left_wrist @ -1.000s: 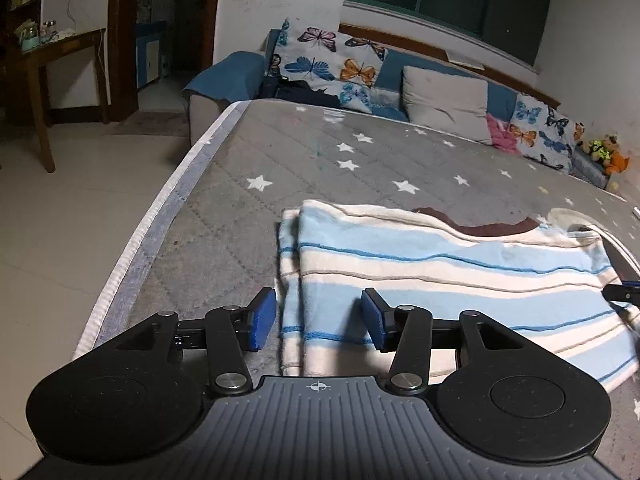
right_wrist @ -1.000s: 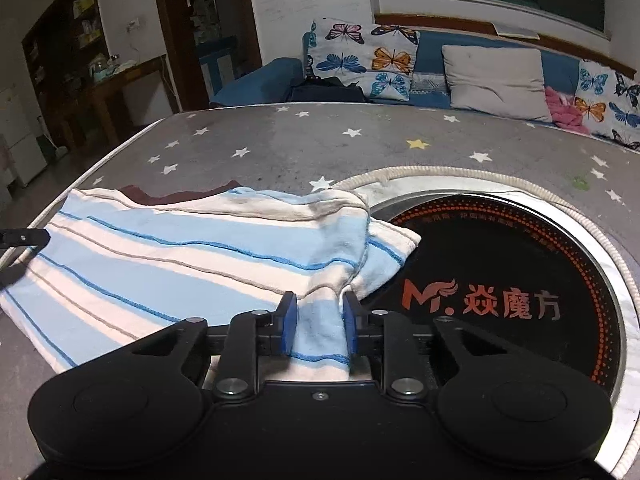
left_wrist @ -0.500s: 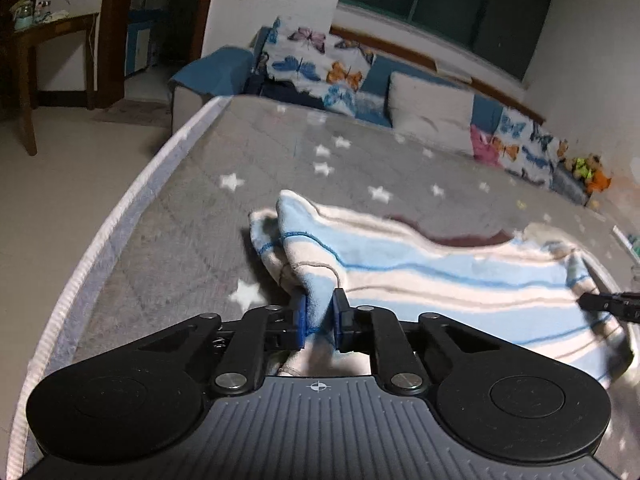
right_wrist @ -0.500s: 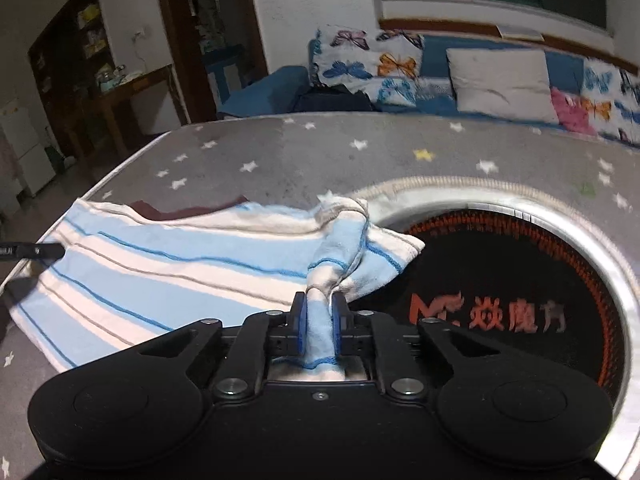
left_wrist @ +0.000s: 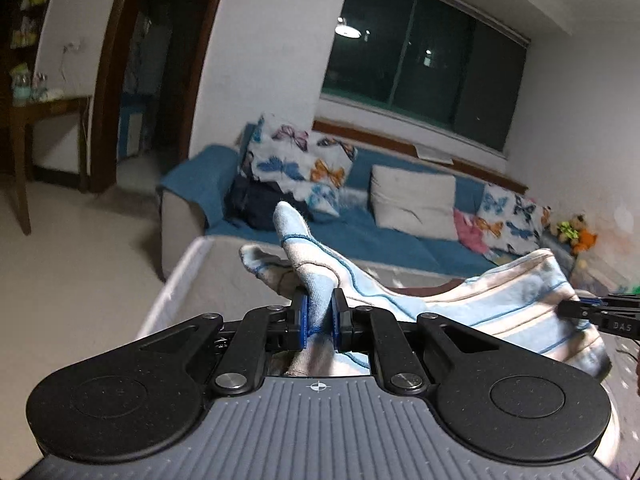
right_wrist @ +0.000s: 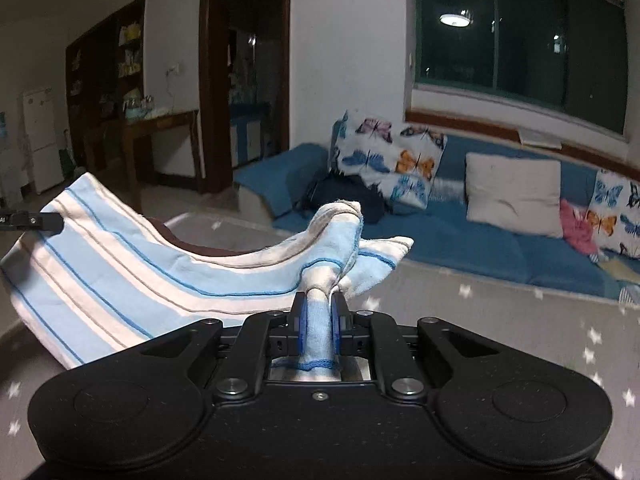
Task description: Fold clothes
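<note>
A blue and cream striped garment (left_wrist: 500, 304) with a brown collar hangs in the air between both grippers. My left gripper (left_wrist: 320, 314) is shut on its left corner, which sticks up past the pads. My right gripper (right_wrist: 319, 320) is shut on the right corner; the garment (right_wrist: 120, 272) sags to the left from it. The right gripper's tips show at the right edge of the left wrist view (left_wrist: 600, 312). The left gripper's tips show at the left edge of the right wrist view (right_wrist: 32, 220).
The grey star-patterned table (right_wrist: 500, 320) lies below the garment. Beyond it is a blue sofa (left_wrist: 400, 240) with butterfly cushions (right_wrist: 384, 160) and a cream pillow (right_wrist: 512, 196). A wooden side table (left_wrist: 40, 128) and a doorway are at the left.
The left gripper shut on the garment's left corner. Both grippers then lifted the garment off the table, and both views tilted up toward the sofa and window.
</note>
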Demonstrator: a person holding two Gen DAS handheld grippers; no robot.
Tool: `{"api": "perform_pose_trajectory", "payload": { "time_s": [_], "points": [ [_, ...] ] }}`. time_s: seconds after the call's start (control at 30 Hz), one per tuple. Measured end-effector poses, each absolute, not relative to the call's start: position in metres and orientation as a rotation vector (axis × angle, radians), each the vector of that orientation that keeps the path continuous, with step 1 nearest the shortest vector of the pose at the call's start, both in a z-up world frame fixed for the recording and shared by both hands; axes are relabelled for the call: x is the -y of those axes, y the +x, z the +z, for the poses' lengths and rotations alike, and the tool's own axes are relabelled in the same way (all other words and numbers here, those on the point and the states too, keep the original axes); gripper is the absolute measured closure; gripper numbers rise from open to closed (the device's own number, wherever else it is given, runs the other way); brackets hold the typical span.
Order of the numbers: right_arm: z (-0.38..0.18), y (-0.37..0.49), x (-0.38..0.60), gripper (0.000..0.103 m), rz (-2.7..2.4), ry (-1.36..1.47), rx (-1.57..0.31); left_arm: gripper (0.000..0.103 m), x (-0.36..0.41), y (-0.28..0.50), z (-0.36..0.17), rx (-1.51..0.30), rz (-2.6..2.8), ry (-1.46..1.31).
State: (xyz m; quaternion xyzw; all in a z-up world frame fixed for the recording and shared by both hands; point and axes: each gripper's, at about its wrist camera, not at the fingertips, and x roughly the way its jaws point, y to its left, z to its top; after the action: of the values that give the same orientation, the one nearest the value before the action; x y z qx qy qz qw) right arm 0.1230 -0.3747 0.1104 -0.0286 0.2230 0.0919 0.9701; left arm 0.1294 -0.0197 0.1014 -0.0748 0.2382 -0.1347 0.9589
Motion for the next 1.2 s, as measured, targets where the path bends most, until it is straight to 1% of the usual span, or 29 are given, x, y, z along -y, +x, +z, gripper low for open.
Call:
{"api": "perform_pose_trajectory", "payload": {
  "time_s": [0.17, 0.27, 0.37, 0.47, 0.53, 0.63, 0.9, 1.07, 1.13, 1.2],
  "points": [
    [0.102, 0.158, 0.378, 0.090, 0.170, -0.060, -0.472, 0.091, 0.027, 0.158, 0.108, -0.461, -0.233, -0.138],
    [0.080, 0.179, 0.379, 0.090, 0.148, -0.075, -0.527, 0.091, 0.031, 0.178, 0.084, -0.522, -0.206, -0.129],
    [0.044, 0.201, 0.380, 0.089, 0.116, -0.097, -0.615, 0.090, 0.034, 0.194, 0.054, -0.604, -0.182, -0.114],
    [0.021, 0.209, 0.382, 0.082, 0.088, -0.103, -0.667, 0.089, 0.036, 0.203, 0.031, -0.651, -0.151, -0.072],
    [0.005, 0.215, 0.384, 0.077, 0.070, -0.106, -0.701, 0.082, 0.032, 0.202, 0.030, -0.649, -0.145, -0.062],
    [0.005, 0.214, 0.387, 0.071, 0.041, -0.100, -0.699, 0.077, 0.025, 0.198, 0.032, -0.634, -0.129, -0.051],
    [0.029, 0.190, 0.383, 0.071, 0.096, -0.061, -0.627, 0.077, 0.021, 0.175, 0.037, -0.613, -0.136, -0.015],
    [0.014, 0.172, 0.368, 0.071, 0.150, -0.080, -0.682, 0.077, 0.027, 0.154, 0.040, -0.611, -0.172, 0.011],
    [0.004, 0.168, 0.368, 0.071, 0.141, -0.075, -0.714, 0.077, 0.028, 0.149, 0.033, -0.632, -0.165, 0.030],
    [0.007, 0.161, 0.370, 0.071, 0.138, -0.063, -0.706, 0.077, 0.027, 0.143, 0.029, -0.641, -0.157, 0.038]
  ]
}}
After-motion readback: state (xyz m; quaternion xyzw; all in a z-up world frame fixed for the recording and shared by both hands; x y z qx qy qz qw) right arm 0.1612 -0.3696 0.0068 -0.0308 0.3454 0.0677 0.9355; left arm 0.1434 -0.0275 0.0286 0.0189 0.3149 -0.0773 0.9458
